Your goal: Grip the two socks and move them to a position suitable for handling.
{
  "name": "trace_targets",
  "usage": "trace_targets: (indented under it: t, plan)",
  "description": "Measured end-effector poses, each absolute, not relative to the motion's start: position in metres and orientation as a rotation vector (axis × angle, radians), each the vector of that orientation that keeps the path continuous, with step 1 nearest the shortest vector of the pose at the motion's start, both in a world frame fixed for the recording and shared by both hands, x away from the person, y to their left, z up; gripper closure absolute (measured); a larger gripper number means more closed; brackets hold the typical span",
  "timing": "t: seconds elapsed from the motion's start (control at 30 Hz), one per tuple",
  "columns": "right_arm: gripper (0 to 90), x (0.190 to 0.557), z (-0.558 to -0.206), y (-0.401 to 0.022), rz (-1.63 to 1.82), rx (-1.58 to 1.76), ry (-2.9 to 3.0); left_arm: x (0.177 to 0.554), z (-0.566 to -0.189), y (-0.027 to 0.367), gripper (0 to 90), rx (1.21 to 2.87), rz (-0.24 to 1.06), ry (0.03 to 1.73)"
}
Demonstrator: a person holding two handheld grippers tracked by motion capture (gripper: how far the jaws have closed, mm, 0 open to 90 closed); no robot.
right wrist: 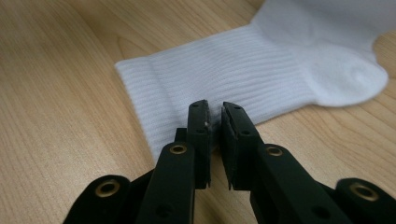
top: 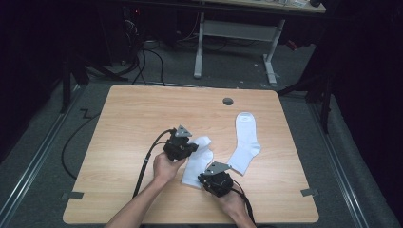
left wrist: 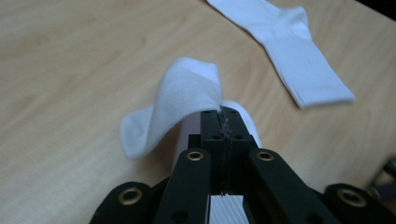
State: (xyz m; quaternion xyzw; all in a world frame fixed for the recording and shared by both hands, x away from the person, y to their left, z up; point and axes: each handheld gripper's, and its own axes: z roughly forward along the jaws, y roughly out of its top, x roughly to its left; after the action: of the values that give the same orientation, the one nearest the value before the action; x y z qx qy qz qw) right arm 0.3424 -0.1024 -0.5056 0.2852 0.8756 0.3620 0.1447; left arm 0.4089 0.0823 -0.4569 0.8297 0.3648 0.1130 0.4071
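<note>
Two white socks lie on the table (top: 123, 123). One, the near sock (top: 197, 159), sits at the middle of the front half, between the two grippers, and both have hold of it. Its toe end is pinched in the left gripper (left wrist: 223, 114), whose jaws are pressed together on the cloth; in the left gripper view the toe stands up off the wood and folds over in a curl. Its ribbed cuff lies flat on the wood toward the person, and the right gripper (right wrist: 215, 116) has its jaws clamped on the cuff's edge with a thin gap between them holding the fabric. From the high view, the left gripper (top: 183, 145) is at the sock's far left end and the right gripper (top: 214, 179) at its near right end. The far sock (top: 246, 142) lies flat to the right, apart from the first and untouched
</note>
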Motion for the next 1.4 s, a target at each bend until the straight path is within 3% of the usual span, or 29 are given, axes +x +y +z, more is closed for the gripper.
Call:
trace_targets:
  t: [0.3, 0.47, 0.8, 0.97, 1.27, 1.4]
  plan:
    - [82.0, 0.342, -0.506, -0.104, 1.037, 0.833, 2.507, 0.390, -0.490, 0.087, 86.5, 2.158, 0.223, 0.968]
    - [82.0, 0.341, -0.506, -0.104, 1.033, 0.835, 2.509, 0.389, -0.480, 0.097, 74.0, 2.079, 0.201, 1.005]
    - [83.1, 0.340, -0.506, -0.105, 1.034, 0.814, 2.503, 0.405, -0.454, 0.107, 65.7, 2.012, 0.305, 1.087]
    - [83.2, 0.339, -0.506, -0.104, 1.026, 0.797, 2.500, 0.427, -0.456, 0.096, 62.9, 2.040, 0.364, 1.128]
    - [82.6, 0.341, -0.505, -0.104, 1.016, 0.771, 2.514, 0.449, -0.483, 0.084, 60.9, 2.120, 0.340, 1.190]
    - [76.7, 0.346, -0.504, -0.102, 1.035, 0.828, 2.522, 0.454, -0.489, 0.083, 64.2, 2.111, 0.313, 1.190]
